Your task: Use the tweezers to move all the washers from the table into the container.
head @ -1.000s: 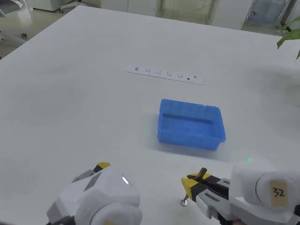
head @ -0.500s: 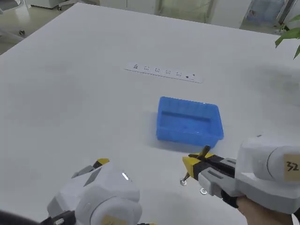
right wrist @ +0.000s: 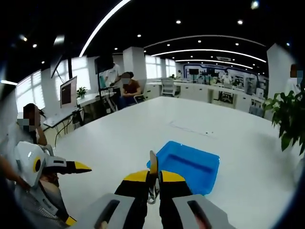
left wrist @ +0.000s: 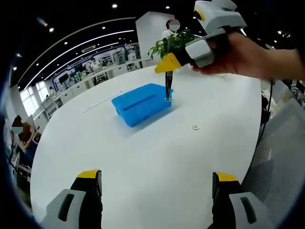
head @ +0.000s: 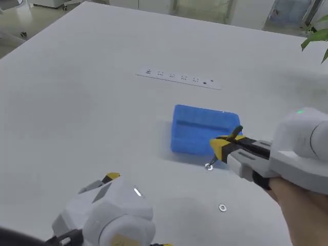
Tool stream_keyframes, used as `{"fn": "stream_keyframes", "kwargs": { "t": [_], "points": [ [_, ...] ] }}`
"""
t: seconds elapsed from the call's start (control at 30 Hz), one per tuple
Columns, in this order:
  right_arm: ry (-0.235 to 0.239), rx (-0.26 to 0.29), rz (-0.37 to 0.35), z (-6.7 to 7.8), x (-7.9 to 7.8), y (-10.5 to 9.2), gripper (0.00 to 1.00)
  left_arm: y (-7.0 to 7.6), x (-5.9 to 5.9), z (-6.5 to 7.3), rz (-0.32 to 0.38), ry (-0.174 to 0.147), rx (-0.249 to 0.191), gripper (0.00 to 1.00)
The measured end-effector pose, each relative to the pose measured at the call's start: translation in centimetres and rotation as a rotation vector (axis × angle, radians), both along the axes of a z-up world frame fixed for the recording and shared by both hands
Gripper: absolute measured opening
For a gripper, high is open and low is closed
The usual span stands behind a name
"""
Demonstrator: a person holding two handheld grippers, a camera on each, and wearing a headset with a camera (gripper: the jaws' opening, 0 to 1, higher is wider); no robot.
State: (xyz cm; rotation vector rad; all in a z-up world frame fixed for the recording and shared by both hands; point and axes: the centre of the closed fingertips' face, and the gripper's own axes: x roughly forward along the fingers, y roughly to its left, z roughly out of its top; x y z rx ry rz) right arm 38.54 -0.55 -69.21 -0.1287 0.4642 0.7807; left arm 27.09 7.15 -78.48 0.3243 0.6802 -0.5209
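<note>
White table (head: 77, 113), blue container (head: 197, 125) near its middle, power strip (head: 179, 79) beyond, one washer (head: 222, 207) nearer

Left gripper (left wrist: 156, 176) jaws gape over the table (left wrist: 143, 152). Right gripper (left wrist: 167, 64) pinches tweezers (left wrist: 168, 86), tips beside the container (left wrist: 140, 102), perhaps gripping something; a washer (left wrist: 195, 127) lies near.

A large open-plan hall is recorded. The white worktop (head: 77, 102) is broad and curved at its edge, with a power strip (head: 178, 79) set flat in its surface. The dark ceiling (right wrist: 214, 12) is fitted with long curved light strips (right wrist: 102, 24) and round spotlights (right wrist: 179, 21). Bright windows (right wrist: 33, 90) are noted along one side, and a white pillar (right wrist: 135, 64) beyond the worktop. A monitor (right wrist: 68, 91), an office chair (right wrist: 167, 87) and further desks (right wrist: 224, 93) are observed. A leafy plant (right wrist: 286, 114) is placed beside the worktop.
</note>
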Motion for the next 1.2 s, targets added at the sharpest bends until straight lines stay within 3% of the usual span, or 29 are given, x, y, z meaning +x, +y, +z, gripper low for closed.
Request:
{"fn": "stream_keyframes", "kwargs": {
  "t": [0.5, 0.63, 0.9, 1.2],
  "points": [
    [-0.068, -0.023, -0.010, 1.0, 4.6, -0.1, 0.04, -0.1, -0.1, -0.2, -0.003, 0.013, -0.003, 0.99],
    [-0.081, -0.028, -0.015, 0.8, 5.8, 0.2, 0.04, -0.7, -0.4, -0.2, -0.031, 0.012, -0.003, 0.99],
    [-0.068, -0.068, -0.039, -1.8, 8.1, 0.3, 0.04, -0.8, -0.4, -0.6, -0.040, 0.023, 0.008, 0.99],
    [-0.055, -0.136, -0.038, -5.1, 9.3, 0.4, 0.04, -0.8, -0.5, -0.8, -0.046, 0.030, 0.014, 0.99]
  ]
}}
